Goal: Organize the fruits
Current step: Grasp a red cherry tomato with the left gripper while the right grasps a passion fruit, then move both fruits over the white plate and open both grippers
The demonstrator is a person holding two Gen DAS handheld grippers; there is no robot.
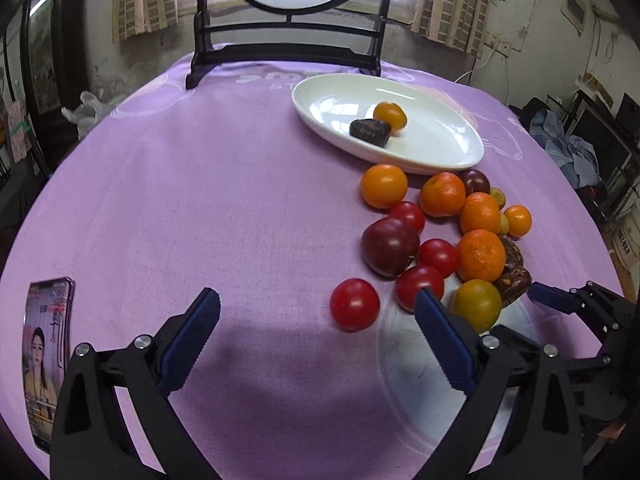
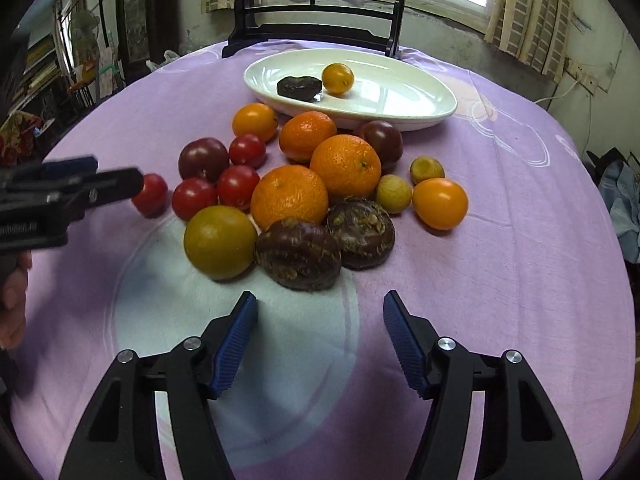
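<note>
1. Spreading across a soft lilac tablecloth [image 2: 520, 240] lies a heap of fruit: glossy red cherry tomatoes [image 2: 238, 186], pebbly-skinned mandarins [image 2: 346, 166], smooth dark plums [image 2: 203, 159] and two ridged brown water chestnuts [image 2: 298, 254].
2. Behind the heap sits an oval white glazed dish [image 2: 400, 96] holding one small orange fruit [image 2: 338, 78] and one dark lump [image 2: 299, 88].
3. A smartphone [image 1: 48, 360] lies at the cloth's left edge; its on-screen text is too small to read.
4. The left gripper [image 1: 318, 312] is spread wide and empty, with one red tomato [image 1: 355, 304] just beyond its ribbed blue pads [image 1: 192, 336].
5. The right gripper [image 2: 320, 312] stands about half open, holding nothing, just short of the water chestnuts.
</note>
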